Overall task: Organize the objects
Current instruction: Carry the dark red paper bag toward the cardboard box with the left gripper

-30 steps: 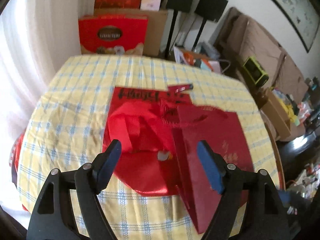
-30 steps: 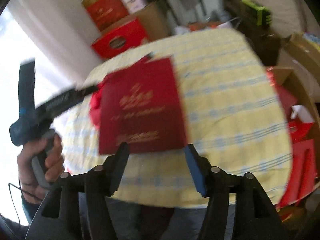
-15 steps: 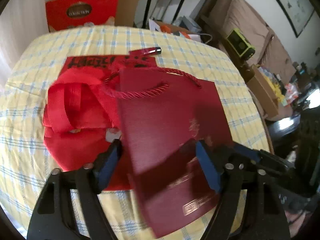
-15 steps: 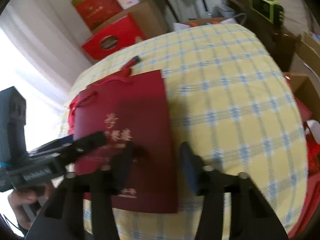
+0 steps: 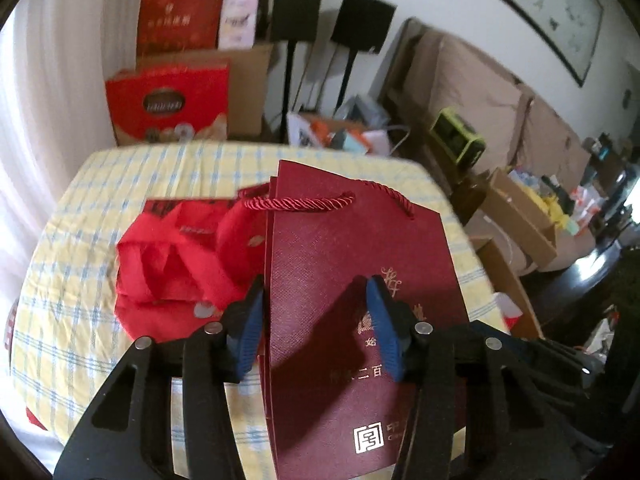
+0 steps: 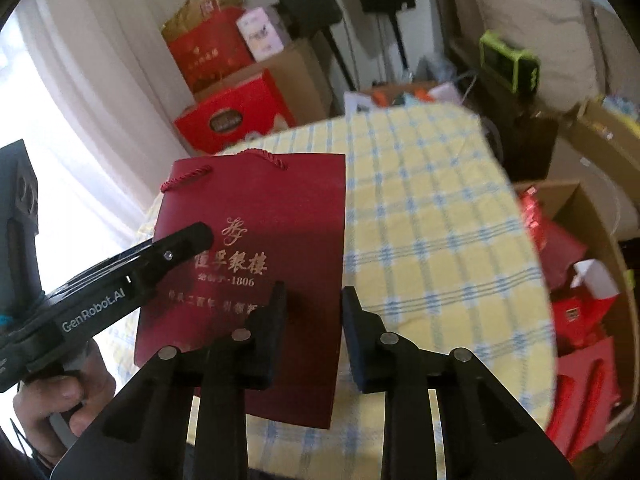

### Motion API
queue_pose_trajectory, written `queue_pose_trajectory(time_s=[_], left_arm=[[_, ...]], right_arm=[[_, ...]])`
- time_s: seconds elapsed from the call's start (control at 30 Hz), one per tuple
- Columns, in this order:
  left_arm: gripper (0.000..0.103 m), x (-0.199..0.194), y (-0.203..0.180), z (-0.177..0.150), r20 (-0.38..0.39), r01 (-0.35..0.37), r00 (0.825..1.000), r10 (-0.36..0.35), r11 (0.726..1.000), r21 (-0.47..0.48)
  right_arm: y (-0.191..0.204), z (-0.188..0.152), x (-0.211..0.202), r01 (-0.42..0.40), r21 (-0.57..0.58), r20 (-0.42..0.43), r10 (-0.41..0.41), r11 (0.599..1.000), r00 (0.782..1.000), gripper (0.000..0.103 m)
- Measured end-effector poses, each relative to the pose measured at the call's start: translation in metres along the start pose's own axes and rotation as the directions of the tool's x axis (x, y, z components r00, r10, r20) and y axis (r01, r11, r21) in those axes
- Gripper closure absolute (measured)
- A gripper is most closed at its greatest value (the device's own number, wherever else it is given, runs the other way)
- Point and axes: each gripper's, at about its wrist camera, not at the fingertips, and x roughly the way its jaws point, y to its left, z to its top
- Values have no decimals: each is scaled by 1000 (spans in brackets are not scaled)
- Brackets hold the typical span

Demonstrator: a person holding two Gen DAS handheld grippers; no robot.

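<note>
A dark red paper gift bag [image 5: 340, 264] with gold lettering and rope handles is raised off the yellow checked table [image 5: 100, 184], folded flat. My left gripper [image 5: 313, 280] is closing on it from its left edge: one pad sits at the edge and the other lies on the front face. From the right wrist, the same bag [image 6: 272, 208] shows a left gripper finger [image 6: 180, 248] across its face. My right gripper [image 6: 314, 288] is closing too, straddling the bag's right edge, and I see no pad pressing. A red cloth bag [image 5: 168, 264] lies crumpled on the table behind.
A person's hand [image 6: 52, 396] holds the left gripper's handle. Red gift boxes [image 5: 168, 100] and cartons stand behind the table [image 6: 420, 200]. To the right, a cardboard box [image 6: 580, 280] holds more red bags. A sofa and clutter fill the right side.
The gift bag went from tilting on the table to lying flat, then rose between the left jaws. Both grippers' jaws narrowed. The right gripper came up to the bag's right edge.
</note>
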Motion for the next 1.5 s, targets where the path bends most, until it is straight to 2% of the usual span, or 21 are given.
queue_pose_trajectory(time_s=[0.2, 0.43, 0.7, 1.13, 1.5], left_arm=[[57, -20, -28, 1, 58, 43, 997, -45, 999, 31], [57, -36, -37, 2, 98, 82, 992, -84, 996, 31], [57, -47, -39, 3, 122, 76, 990, -77, 997, 10], [57, -69, -82, -3, 172, 66, 982, -79, 995, 77], [56, -98, -97, -4, 215, 89, 971, -107, 992, 90]], right_arm=[[-12, 3, -38, 25, 31, 57, -27, 999, 998, 77], [-8, 4, -71, 59, 25, 114, -61, 998, 992, 78], [4, 2, -83, 68, -5, 137, -67, 998, 988, 79], [-16, -8, -118, 84, 30, 205, -89, 996, 975, 79], [-16, -10, -157, 74, 22, 267, -77, 997, 961, 79]])
